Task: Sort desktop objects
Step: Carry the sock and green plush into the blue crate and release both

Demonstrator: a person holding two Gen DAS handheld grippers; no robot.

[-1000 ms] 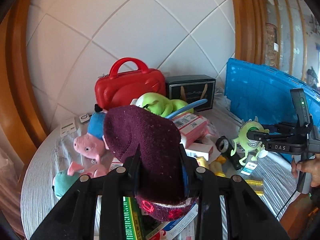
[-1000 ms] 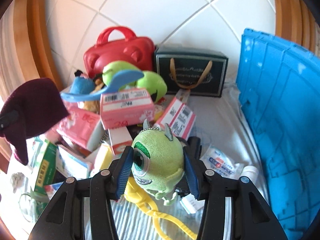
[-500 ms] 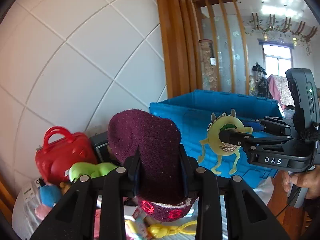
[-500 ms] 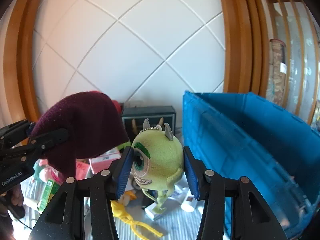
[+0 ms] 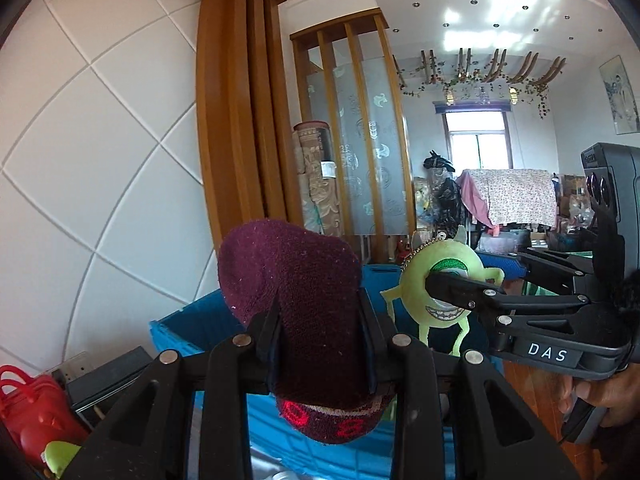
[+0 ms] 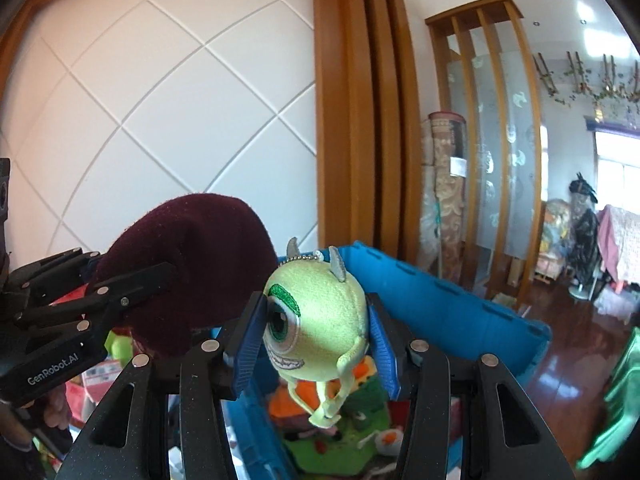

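Observation:
My left gripper (image 5: 320,320) is shut on a maroon knitted sock (image 5: 296,280) with red patterning at its cuff. It is held high, over the near rim of the blue crate (image 5: 192,324). My right gripper (image 6: 316,340) is shut on a green one-eyed plush monster (image 6: 320,324) with grey horns and a bead chain. It hangs above the blue crate (image 6: 448,308). The two grippers are side by side: the monster (image 5: 440,280) shows to the right in the left wrist view, and the sock (image 6: 192,264) shows to the left in the right wrist view.
Inside the crate lie green and orange plush toys (image 6: 352,424). A red case (image 5: 32,412) and a black box (image 5: 104,376) stand at the lower left by the white tiled wall. A wooden slatted partition (image 5: 348,128) rises behind the crate. A hand (image 5: 592,396) grips the right tool.
Both grippers rose from the cluttered table and swung right with the sock and the monster. The crate now lies below them and the room beyond has come into view.

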